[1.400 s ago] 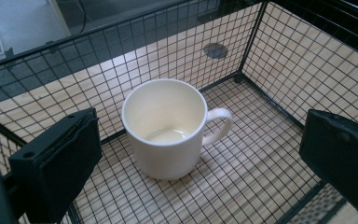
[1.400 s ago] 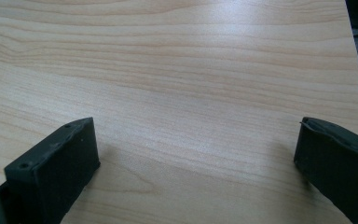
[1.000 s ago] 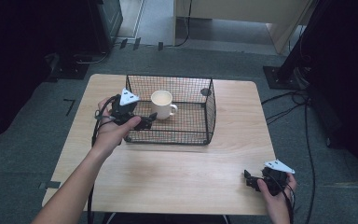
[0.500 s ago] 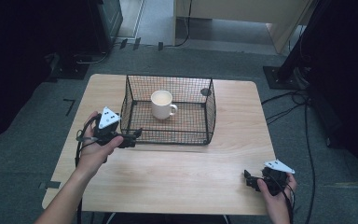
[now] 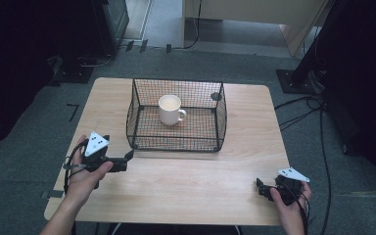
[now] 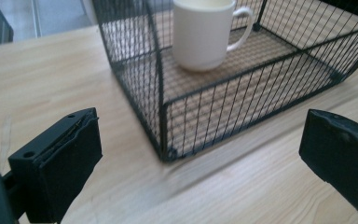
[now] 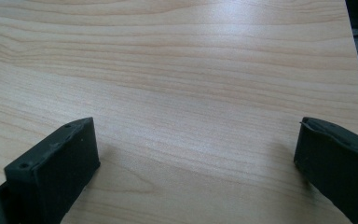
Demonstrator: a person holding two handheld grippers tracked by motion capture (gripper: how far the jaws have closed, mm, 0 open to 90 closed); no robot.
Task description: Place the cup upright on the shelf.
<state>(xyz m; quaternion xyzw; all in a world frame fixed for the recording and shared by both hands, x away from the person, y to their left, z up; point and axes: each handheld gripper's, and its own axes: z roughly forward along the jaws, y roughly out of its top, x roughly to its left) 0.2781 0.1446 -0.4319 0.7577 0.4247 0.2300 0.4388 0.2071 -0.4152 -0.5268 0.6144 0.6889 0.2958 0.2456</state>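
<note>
The white mug stands upright inside the black wire basket at the far middle of the table, its handle turned toward my right. I have the left gripper just off the basket's near-left corner, jaws wide apart with nothing between them, pointing at that corner. My right gripper sits low at the table's near-right edge, well apart from the basket, jaws likewise spread over bare wood.
</note>
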